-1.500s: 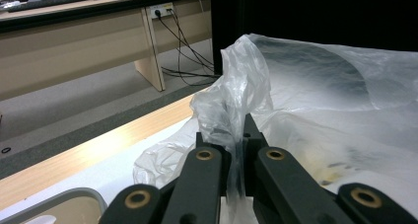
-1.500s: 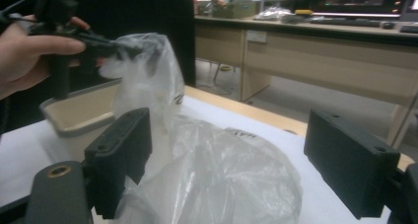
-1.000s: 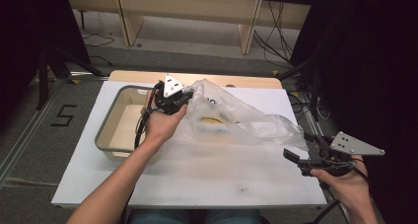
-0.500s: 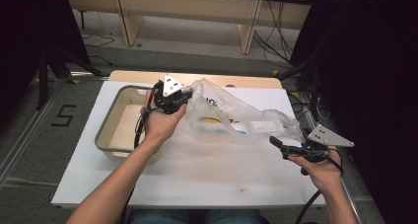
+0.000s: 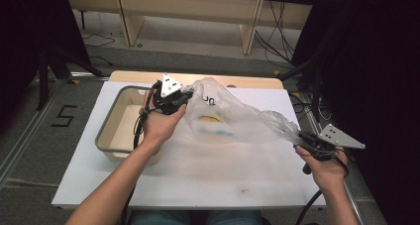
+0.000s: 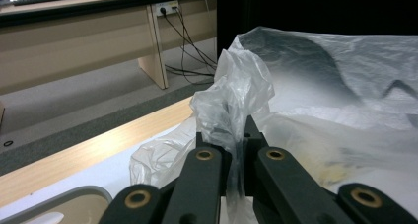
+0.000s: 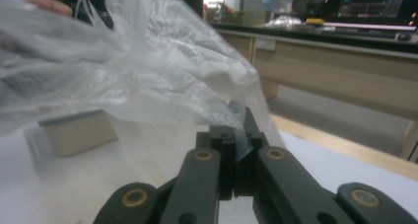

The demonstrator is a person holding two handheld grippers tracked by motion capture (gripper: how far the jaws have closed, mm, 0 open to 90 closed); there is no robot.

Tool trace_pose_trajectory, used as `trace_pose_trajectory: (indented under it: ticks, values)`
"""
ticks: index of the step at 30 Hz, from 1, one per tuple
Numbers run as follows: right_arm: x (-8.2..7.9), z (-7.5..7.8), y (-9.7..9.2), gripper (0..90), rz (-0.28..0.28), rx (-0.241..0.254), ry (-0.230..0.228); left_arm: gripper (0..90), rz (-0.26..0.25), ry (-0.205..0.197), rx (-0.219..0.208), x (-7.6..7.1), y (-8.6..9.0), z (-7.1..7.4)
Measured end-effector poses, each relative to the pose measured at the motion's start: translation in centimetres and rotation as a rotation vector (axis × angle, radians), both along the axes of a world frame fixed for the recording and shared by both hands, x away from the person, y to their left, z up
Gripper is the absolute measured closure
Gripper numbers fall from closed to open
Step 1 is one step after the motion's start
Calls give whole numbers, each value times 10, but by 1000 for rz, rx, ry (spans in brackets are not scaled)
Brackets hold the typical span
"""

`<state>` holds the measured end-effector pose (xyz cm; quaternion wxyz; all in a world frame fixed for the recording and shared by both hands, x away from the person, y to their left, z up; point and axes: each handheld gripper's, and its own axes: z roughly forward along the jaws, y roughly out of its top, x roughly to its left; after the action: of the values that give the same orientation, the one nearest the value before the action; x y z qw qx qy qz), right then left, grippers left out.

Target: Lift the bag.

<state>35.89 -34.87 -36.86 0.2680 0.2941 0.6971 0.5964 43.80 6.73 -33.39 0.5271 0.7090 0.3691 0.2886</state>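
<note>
A: Why was the right gripper (image 5: pixel 303 137) at the near right edge of the table (image 5: pixel 198 180)?

B: It had just been closing, and its jaws pinched the near right end of the clear plastic bag (image 5: pixel 237 118), likely to stretch it out.

A: And the left gripper (image 5: pixel 184 96)?

B: Farther off, left of centre, it gripped the bag's bunched far end and held it raised, probably so the yellow item (image 5: pixel 210 120) inside lay visible. The bag spanned the table between both, beside the grey bin (image 5: pixel 106 131).

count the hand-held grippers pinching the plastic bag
2: the left hand-held gripper clamps the bag at its far left end, beside the bin; the right hand-held gripper clamps its near right corner.
</note>
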Motion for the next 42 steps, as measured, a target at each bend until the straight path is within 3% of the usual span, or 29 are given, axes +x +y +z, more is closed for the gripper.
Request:
trace_pose_trajectory:
  ticks: [5,9,11,14,18,21,23,26,30,33,37,42]
  values:
    - [-10,29,-10,900,-32,61,-78,893,-10,-42,-20,-6,0,16]
    - [-6,43,-17,900,-100,100,-121,893,0,-75,-28,-4,-1,27]
    - [1,43,-19,900,-154,110,-119,892,14,-72,-39,3,-2,26]
    - [16,31,-17,900,-226,95,-76,874,26,-62,-30,12,-5,19]
    - [33,9,-7,900,-295,58,-8,688,16,-54,-24,17,-11,12]
    - [43,-3,1,900,-335,33,32,476,29,-27,-17,17,-14,12]
    - [48,-8,5,900,-367,10,58,368,46,-33,1,15,-15,12]
    - [55,-12,9,882,-400,-8,84,280,63,-64,6,9,-14,16]
    - [57,-10,11,778,-421,-11,91,227,37,-91,-23,3,-7,24]
    - [54,-6,8,631,-430,-8,84,202,30,-75,-39,0,1,26]
    - [47,-1,0,414,-393,6,94,180,32,-60,-35,-3,10,22]
    - [33,3,-11,260,-352,11,88,159,0,-52,-20,-14,17,17]
